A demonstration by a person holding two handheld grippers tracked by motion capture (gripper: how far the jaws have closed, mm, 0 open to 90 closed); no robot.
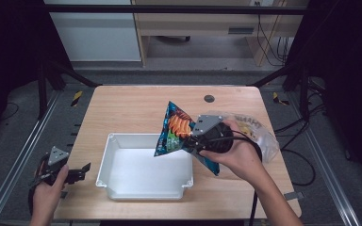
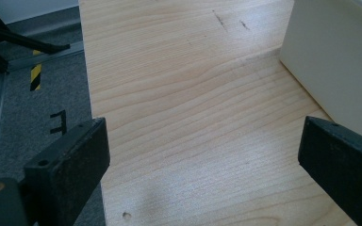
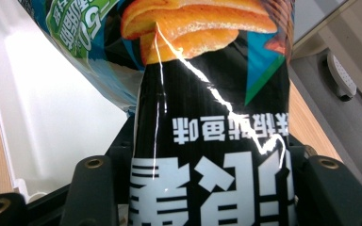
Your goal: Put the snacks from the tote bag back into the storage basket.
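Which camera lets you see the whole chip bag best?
The high view. There the whole chip bag shows, held up by the right gripper over the white bin. The right gripper view is so close that you see just part of the bag's print between the jaws. The left gripper view looks at the table instead.

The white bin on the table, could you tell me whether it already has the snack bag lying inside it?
No, the snack bag is held in the air by the right gripper over the bin's far edge.
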